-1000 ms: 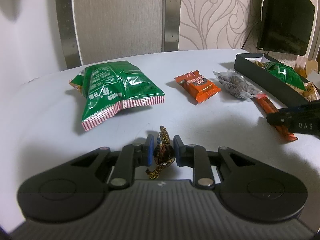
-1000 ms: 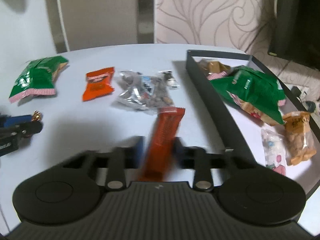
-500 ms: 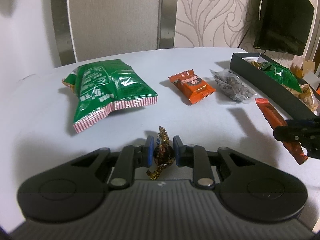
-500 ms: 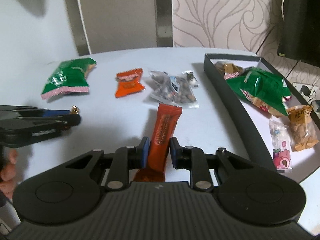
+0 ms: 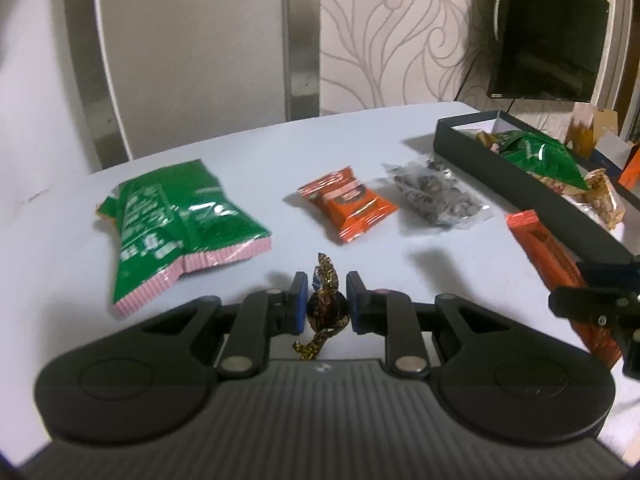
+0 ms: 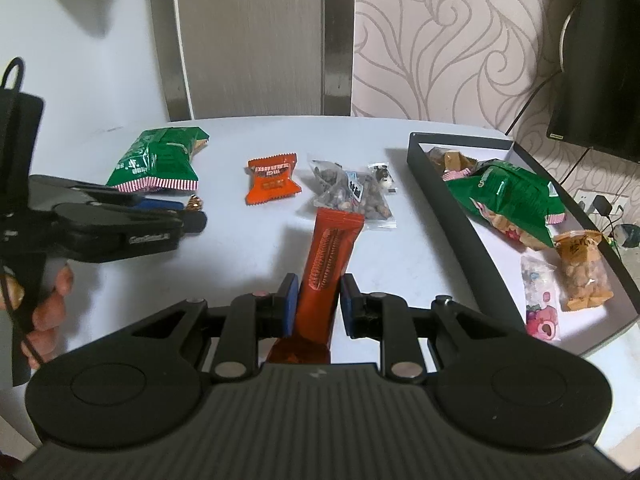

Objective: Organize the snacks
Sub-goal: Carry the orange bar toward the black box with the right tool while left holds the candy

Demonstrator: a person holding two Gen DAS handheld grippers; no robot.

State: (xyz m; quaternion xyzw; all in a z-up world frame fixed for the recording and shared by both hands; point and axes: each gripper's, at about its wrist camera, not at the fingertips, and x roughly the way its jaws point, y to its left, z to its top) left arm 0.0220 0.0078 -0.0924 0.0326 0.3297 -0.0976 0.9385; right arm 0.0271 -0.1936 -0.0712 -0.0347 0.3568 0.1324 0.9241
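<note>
Snacks lie spread over the white desk (image 5: 360, 152). From the left wrist view, the left gripper (image 5: 327, 307) has its fingers (image 5: 299, 300) closed on a round candy in a brown-and-gold twist wrapper (image 5: 325, 309), lifted clear of the desk. Ahead and to the left of the fingers lies a green chip bag (image 5: 176, 220); ahead and slightly right, an orange snack packet (image 5: 347, 202), then a clear bag of dark nuts (image 5: 438, 196). Far right stands a black tray (image 5: 532, 196) holding more snacks. At the right edge the right gripper grips a long orange bar (image 5: 548, 248). From the right wrist view, the right gripper (image 6: 319, 307) has its fingers (image 6: 289, 304) pressed against both sides of the long orange bar (image 6: 328, 264), which juts forward past the fingertips. Beyond its tip sits the nut bag (image 6: 352, 194), with the orange packet (image 6: 273, 178) left of it and the green bag (image 6: 160, 160) farther left. The left gripper (image 6: 192, 216) is at the left, candy between its tips. The tray (image 6: 448, 200) lies to the right.
</note>
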